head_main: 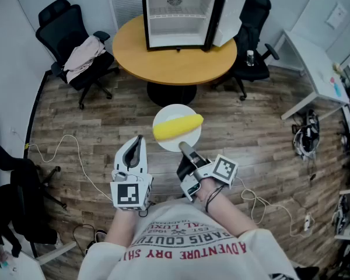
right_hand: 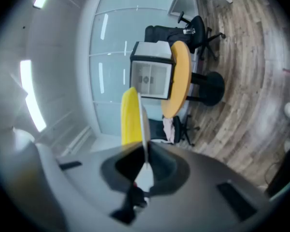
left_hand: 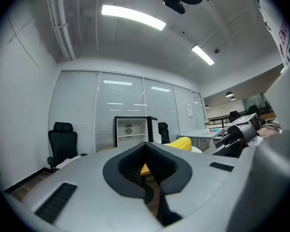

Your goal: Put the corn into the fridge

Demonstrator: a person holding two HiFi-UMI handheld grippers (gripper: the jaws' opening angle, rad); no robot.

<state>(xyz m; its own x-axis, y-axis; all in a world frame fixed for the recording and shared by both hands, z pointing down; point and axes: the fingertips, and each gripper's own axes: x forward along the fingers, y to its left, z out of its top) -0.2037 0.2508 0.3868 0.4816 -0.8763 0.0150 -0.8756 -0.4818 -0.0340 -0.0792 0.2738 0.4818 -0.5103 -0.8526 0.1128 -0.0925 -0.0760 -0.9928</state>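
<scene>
Head view: the right gripper (head_main: pixel 184 147), at the centre of the frame, pinches the near rim of a white plate (head_main: pixel 163 114), and the corn (head_main: pixel 178 127) lies across that plate. The left gripper (head_main: pixel 137 142) hangs just left of it, jaws pressed together on nothing, apart from the plate. At the top centre a small fridge (head_main: pixel 178 16) stands on a round wooden table (head_main: pixel 175 63) with its door swung open to the right and its shelves bare. The plate is well short of it, over the wood floor.

Left gripper view: the left gripper (left_hand: pixel 147 163) shows closed, empty jaws. Beyond them, mid-frame, stands the open fridge (left_hand: pixel 130 129), with the corn (left_hand: pixel 180 143) just to its right.

Right gripper view: the right gripper (right_hand: pixel 144 153) is clamped on the plate (right_hand: pixel 144 129), seen edge-on, with the corn (right_hand: pixel 130 115) on its left face. The fridge (right_hand: pixel 152 76) sits above, on the table (right_hand: pixel 179 81).

The step in hand looks like the carry toward the fridge. The next move would call for walking up to the table with the plate kept level, so the loose corn does not roll off, then reaching it into the open compartment.
</scene>
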